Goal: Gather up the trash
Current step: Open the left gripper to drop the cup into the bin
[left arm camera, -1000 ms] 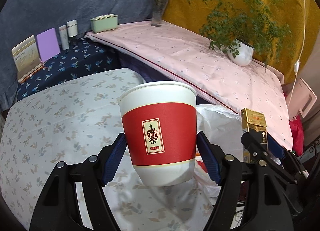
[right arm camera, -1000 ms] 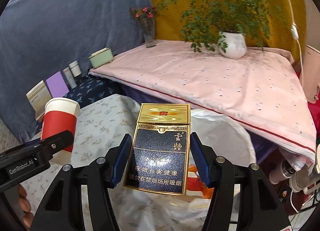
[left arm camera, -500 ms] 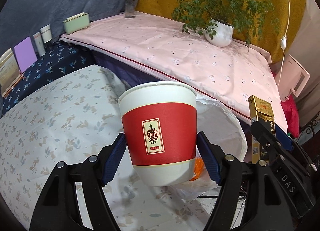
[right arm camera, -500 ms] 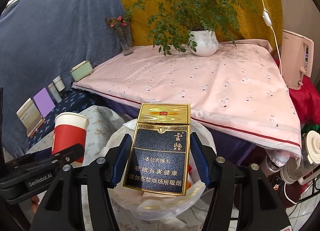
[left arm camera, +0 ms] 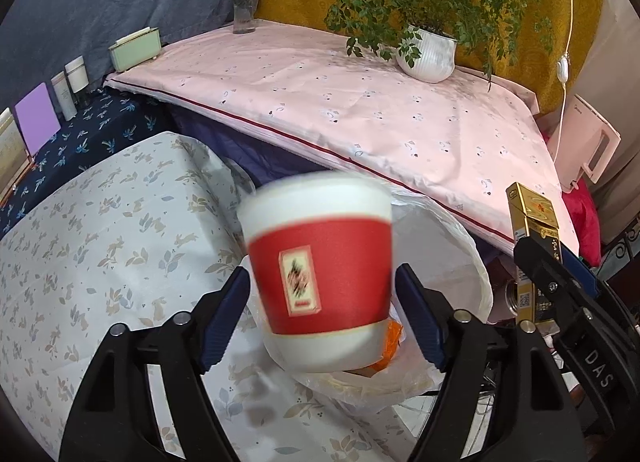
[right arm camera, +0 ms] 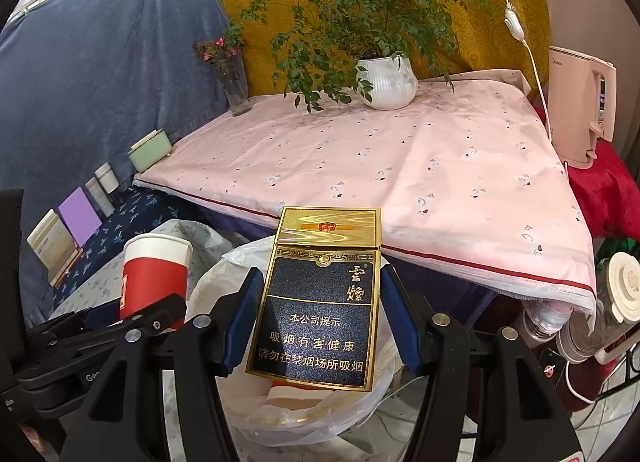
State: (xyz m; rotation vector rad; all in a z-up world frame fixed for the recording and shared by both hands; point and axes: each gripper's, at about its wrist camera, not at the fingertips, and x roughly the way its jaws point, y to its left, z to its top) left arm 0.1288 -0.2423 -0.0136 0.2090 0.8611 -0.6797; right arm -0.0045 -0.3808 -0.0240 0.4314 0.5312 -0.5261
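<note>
Cup (left arm camera: 320,274) left of cigarette pack (right arm camera: 320,302), both above bag-lined bin (right arm camera: 312,418).

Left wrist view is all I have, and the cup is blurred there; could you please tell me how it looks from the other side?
Observer: In the right wrist view the paper cup is sharp and nearly upright, and it appears left of the trash bag rim.
Operator: Thank you. I see only an edge of the cigarette pack; how is it held?
Observer: The right tongs clamp both sides of the cigarette pack, which stands upright with its dark front and gold lid towards the camera.
Operator: Is it over the bag?
Observer: Yes, the bag's open mouth lies right below it, with pale scraps inside.
</note>
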